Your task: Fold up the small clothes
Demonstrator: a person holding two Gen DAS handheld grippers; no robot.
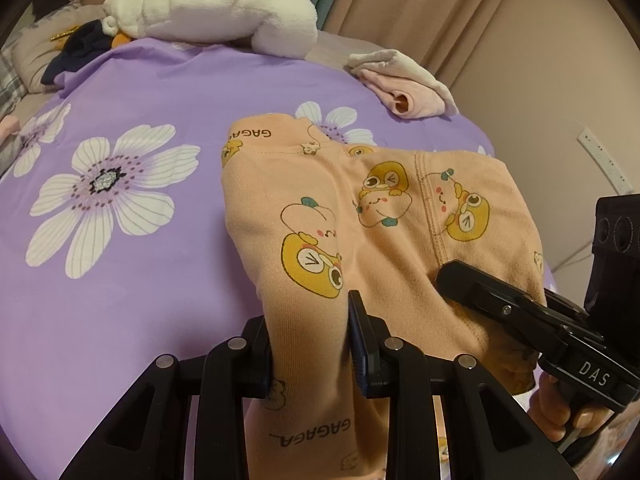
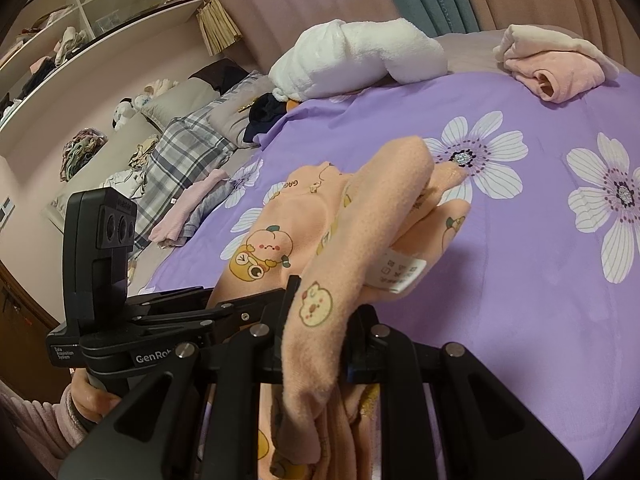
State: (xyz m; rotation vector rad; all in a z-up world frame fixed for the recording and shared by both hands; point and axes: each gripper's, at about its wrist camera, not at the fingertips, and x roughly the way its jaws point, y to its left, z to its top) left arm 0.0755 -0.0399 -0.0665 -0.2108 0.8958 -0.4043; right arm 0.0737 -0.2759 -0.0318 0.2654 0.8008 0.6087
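The peach garment (image 1: 360,216), printed with cartoon animals, lay partly on the purple flowered bedspread (image 1: 140,80), near its middle, with its near end lifted off the cloth by both grippers. The left gripper (image 1: 308,344) was closed to a narrow gap on a bunched fold of the garment, the fabric pinched between its two fingers and hanging down below them. The right gripper (image 2: 320,320) was likewise clamped on a fold of the same garment, jaws nearly together, with a white care label (image 2: 400,274) showing just beyond its fingers. The two grippers stood side by side, close together, each with a hand (image 1: 560,412) on its handle. Toward the far edge of the bed lay a white plush bundle (image 1: 208,12), and near the far right corner a folded pink garment (image 1: 404,80). At the left edge rested a plaid pillow (image 2: 188,156) and a small pink cloth (image 2: 188,212).
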